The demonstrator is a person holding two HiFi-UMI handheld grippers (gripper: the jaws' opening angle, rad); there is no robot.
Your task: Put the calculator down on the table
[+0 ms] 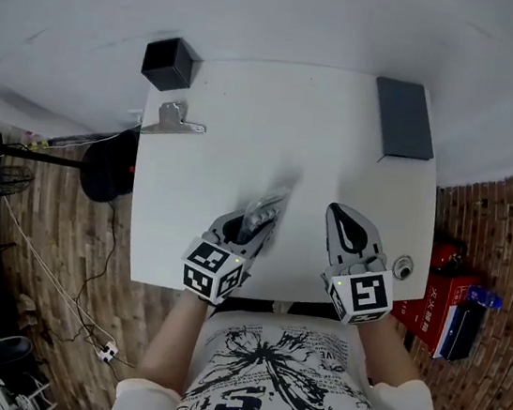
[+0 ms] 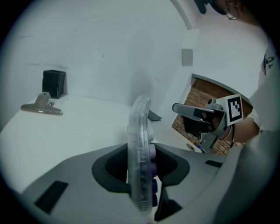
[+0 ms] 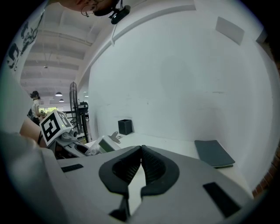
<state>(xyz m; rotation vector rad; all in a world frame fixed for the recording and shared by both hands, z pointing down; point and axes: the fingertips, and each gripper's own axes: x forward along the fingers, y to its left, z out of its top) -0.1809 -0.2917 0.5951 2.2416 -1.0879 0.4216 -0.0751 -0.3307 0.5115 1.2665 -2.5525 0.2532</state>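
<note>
My left gripper [image 1: 257, 216] is shut on a clear-cased calculator [image 1: 263, 212] with purple keys, above the near middle of the white table [image 1: 252, 104]. In the left gripper view the calculator [image 2: 140, 153] stands on edge between the jaws, keys facing right. My right gripper [image 1: 348, 227] hovers a little to the right over the table, its jaws closed tip to tip with nothing between them. In the right gripper view the right gripper [image 3: 141, 153] shows empty, and the calculator [image 3: 105, 143] shows at the left.
A black cube-shaped holder [image 1: 169, 63] stands past the table's far left corner, a metal binder clip [image 1: 172, 121] lies at the left edge, and a dark grey notebook [image 1: 405, 118] lies at the far right. A round silver grommet [image 1: 403, 266] sits near the right edge.
</note>
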